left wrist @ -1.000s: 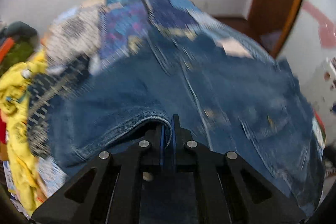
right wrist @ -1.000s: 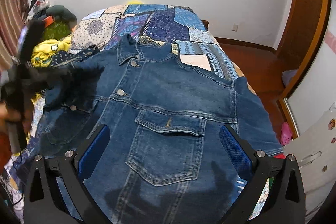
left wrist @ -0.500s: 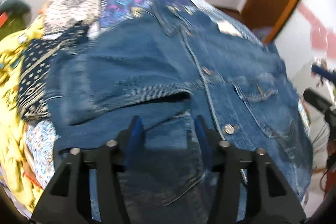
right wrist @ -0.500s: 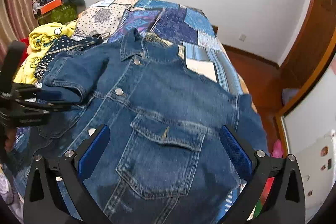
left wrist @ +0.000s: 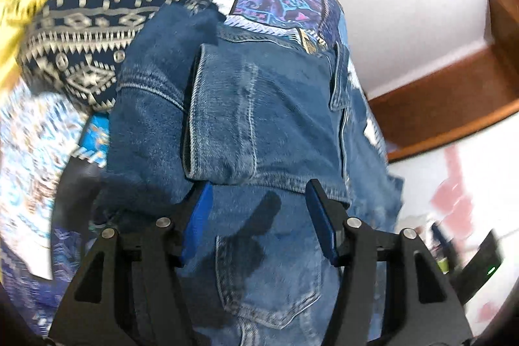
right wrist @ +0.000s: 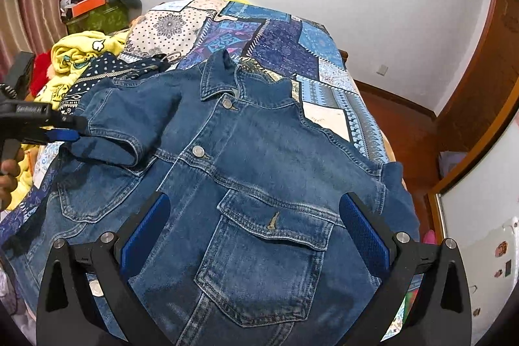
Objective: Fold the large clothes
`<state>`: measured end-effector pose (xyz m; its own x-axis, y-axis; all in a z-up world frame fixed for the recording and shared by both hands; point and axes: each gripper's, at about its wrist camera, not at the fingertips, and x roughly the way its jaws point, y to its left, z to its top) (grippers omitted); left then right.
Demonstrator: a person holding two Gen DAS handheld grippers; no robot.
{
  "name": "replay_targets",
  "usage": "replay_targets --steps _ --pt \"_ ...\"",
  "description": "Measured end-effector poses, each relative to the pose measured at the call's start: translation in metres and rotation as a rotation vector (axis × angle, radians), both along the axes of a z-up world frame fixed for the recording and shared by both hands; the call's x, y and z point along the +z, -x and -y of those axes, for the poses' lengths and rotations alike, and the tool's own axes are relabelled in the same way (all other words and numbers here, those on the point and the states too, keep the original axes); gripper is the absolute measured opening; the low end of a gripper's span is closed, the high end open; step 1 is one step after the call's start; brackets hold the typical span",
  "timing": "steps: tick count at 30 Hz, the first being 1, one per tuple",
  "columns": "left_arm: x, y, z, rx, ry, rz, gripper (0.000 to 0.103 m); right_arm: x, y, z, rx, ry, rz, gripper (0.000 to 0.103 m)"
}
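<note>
**A:** Where was the garment when you paused?

**B:** The denim jacket (right wrist: 259, 184) lay front-up on the patchwork bedspread (right wrist: 285, 47), buttoned, collar toward the far wall. Its short sleeve (right wrist: 116, 125) on my left side was folded in over the chest. The opposite sleeve (right wrist: 394, 180) still lay out flat at the bed's edge.

**A:** And the tools?

**B:** My left gripper (left wrist: 258, 216) had its blue pads about halfway apart, with nothing pinched, just beyond the folded sleeve's cuff (left wrist: 223, 174). My right gripper (right wrist: 254, 232) hung wide open over the chest pocket (right wrist: 272, 252), touching nothing.

**A:** How would you have done the step well?

**B:** I judged the left sleeve placed, so I'd have cleared that tool without dragging the cuff, then taken the other sleeve by its hem and laid it across to match, keeping the button line straight.

**A:** Pose?

**B:** Both tools pitched steeply downward at the cloth; the left one sat rolled, its view tilted.
</note>
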<state>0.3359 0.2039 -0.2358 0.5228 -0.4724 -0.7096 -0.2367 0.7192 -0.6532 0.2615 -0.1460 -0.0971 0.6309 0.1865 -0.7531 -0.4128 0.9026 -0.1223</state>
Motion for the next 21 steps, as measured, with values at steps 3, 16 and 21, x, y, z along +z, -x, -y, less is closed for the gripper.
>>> replay_targets --steps 3,16,21 --pt "-0.016 -0.007 -0.004 0.043 0.069 -0.033 0.058 -0.002 -0.001 0.002 -0.005 0.002 -0.003 0.103" --pt "0.040 -0.025 0.042 0.018 -0.509 0.132 0.018 -0.005 -0.008 0.033 -0.077 -0.015 -0.008 0.103" --pt "0.114 -0.029 0.088 -0.034 -0.683 0.296 0.017 -0.002 -0.012 0.056 -0.121 -0.039 -0.004 0.103"
